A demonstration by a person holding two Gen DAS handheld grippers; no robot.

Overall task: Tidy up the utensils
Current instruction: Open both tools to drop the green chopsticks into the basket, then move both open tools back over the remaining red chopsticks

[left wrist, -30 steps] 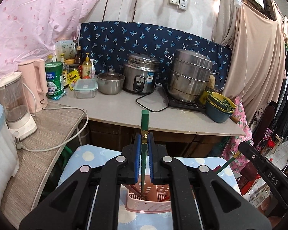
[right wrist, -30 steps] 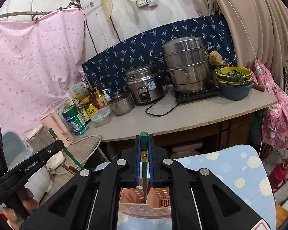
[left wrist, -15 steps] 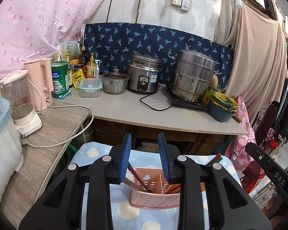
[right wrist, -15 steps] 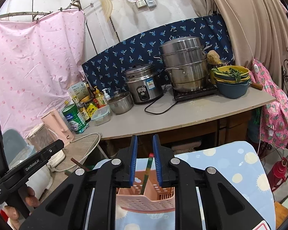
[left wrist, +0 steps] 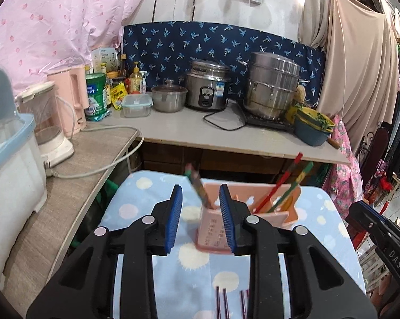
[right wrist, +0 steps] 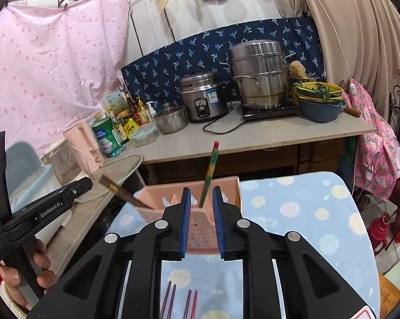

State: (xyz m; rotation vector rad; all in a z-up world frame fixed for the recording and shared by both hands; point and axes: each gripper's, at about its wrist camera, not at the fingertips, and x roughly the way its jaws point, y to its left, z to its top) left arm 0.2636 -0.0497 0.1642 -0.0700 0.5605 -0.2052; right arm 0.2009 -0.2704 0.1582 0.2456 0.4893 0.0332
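Both my left tongs (left wrist: 201, 219) and right tongs (right wrist: 201, 219) stand narrowly apart, holding nothing. The pink holder (left wrist: 215, 235) sits mid-frame with chopsticks (right wrist: 210, 175) inside. Next I should drop low and square over the loose chopsticks (right wrist: 170, 301) at bottom centre.

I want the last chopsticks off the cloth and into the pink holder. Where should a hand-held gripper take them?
Take one of the dark chopsticks on its shaft, coming from above with the jaws across it. They lie flat on the blue cloth, side by side, thin; the near ends are hidden, so I cannot judge the best end.
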